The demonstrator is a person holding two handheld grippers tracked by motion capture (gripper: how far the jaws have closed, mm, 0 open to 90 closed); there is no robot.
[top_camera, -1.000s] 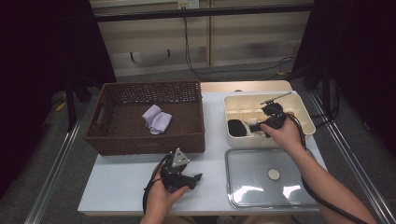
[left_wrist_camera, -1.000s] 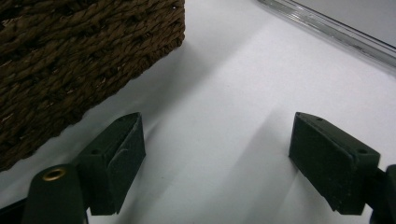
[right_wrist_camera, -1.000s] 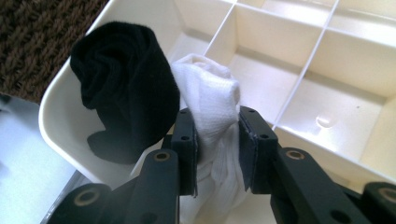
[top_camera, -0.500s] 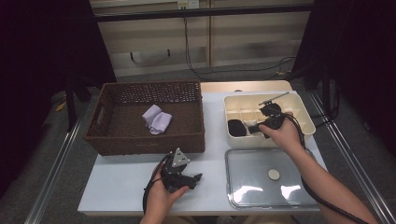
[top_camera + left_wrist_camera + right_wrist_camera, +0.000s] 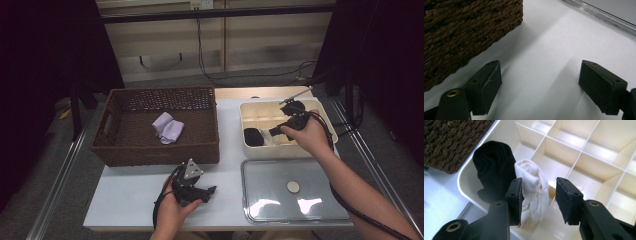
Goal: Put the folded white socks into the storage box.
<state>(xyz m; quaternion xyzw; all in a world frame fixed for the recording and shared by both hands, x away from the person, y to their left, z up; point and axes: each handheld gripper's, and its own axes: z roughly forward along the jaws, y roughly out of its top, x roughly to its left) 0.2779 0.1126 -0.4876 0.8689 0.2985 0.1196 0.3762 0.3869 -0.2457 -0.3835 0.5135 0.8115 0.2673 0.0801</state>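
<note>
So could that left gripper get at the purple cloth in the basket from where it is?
Probably, though not straight across: the left gripper sits low on the table with the basket wall between it and the purple cloth. The basket is open-topped, so it would have to lift over.

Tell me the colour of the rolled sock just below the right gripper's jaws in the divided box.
White; the rolled sock sits beside a black one, clearest in the right gripper view.
</note>
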